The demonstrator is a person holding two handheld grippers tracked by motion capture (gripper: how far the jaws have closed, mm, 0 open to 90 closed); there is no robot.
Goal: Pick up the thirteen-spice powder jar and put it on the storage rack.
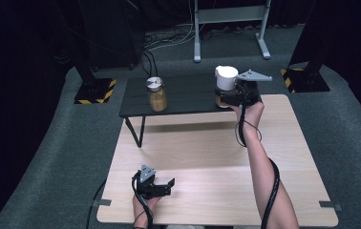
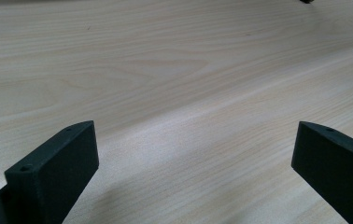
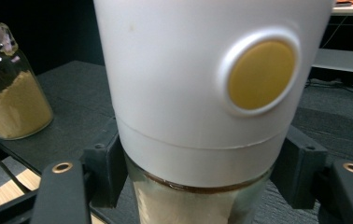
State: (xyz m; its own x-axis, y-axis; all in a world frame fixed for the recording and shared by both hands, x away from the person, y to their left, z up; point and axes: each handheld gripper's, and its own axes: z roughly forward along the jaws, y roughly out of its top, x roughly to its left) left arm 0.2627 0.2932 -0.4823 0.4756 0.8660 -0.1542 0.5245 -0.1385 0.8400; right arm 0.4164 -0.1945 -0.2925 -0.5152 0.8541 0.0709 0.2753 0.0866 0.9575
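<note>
High view: right hand-held gripper [image 1: 231, 99] pinches the white-topped jar [image 1: 226, 78] at the black counter's [image 1: 183, 98] right edge; left hand-held gripper [image 1: 169, 185] spread

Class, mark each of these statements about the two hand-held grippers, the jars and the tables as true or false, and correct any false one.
1. The right gripper has its jaws on either side of the white-topped glass container. True.
2. The left gripper holds a jar. False: its jaws stand wide apart over the bare light wooden table.
3. The glass jar of tan powder with a silver lid stands on the small black table. True.
4. The white-topped container lies on its side. False: it stands upright.
5. The white top carries a round yellow button. True.
</note>
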